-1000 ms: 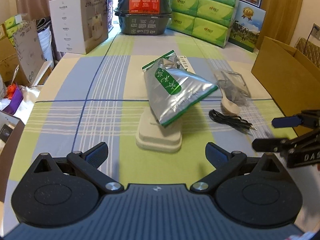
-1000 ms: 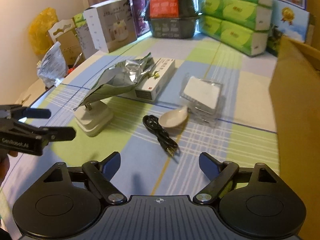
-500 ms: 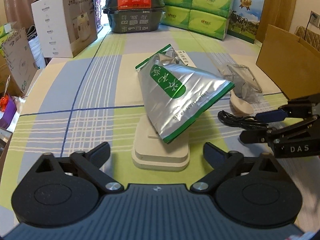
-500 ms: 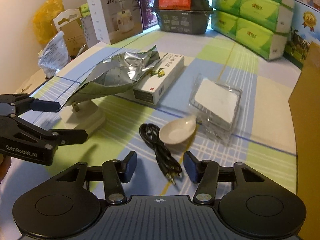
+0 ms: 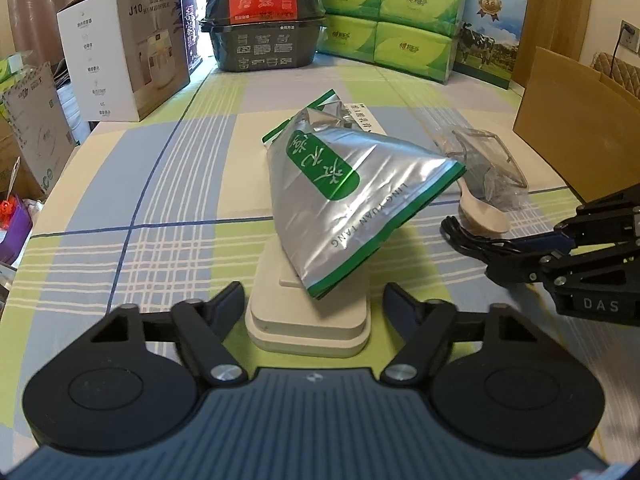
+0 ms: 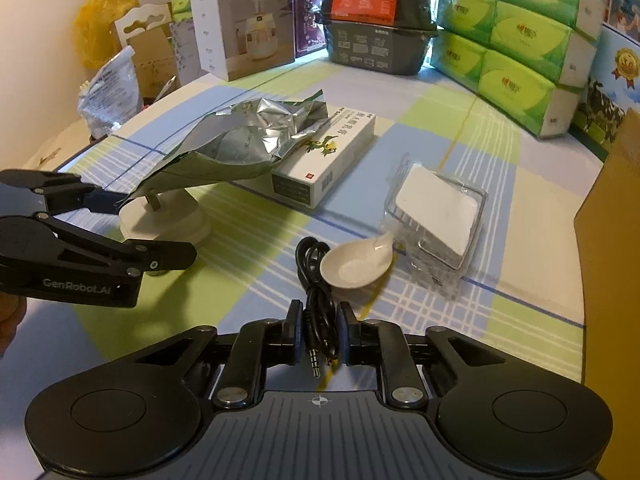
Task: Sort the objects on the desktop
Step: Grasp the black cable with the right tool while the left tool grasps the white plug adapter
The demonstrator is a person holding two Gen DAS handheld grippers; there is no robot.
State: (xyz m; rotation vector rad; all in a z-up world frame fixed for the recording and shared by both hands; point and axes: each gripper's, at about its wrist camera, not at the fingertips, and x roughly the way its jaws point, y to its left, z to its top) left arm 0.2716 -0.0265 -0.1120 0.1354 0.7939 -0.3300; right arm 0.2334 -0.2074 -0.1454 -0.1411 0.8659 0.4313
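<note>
Right now the right tongs (image 6: 319, 338) are pinching the plug end of the coiled black audio cable (image 6: 314, 272), which is lying on the checked counter (image 6: 500, 184) just beside the white ceramic spoon (image 6: 354, 264); the left tongs (image 5: 314, 306) are hanging wide open around the cream plastic base (image 5: 308, 326), nearer than the spoon. Lifting the cable clear looks next, without dragging the spoon

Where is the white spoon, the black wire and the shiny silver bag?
White ceramic spoon (image 6: 352, 266): right wrist view, on its bowl.
Black audio cable (image 6: 316, 280): right wrist view, on its bundled strands above the plugs.
Shiny silver foil bag (image 5: 352, 196): left wrist view, on its flat front.
</note>
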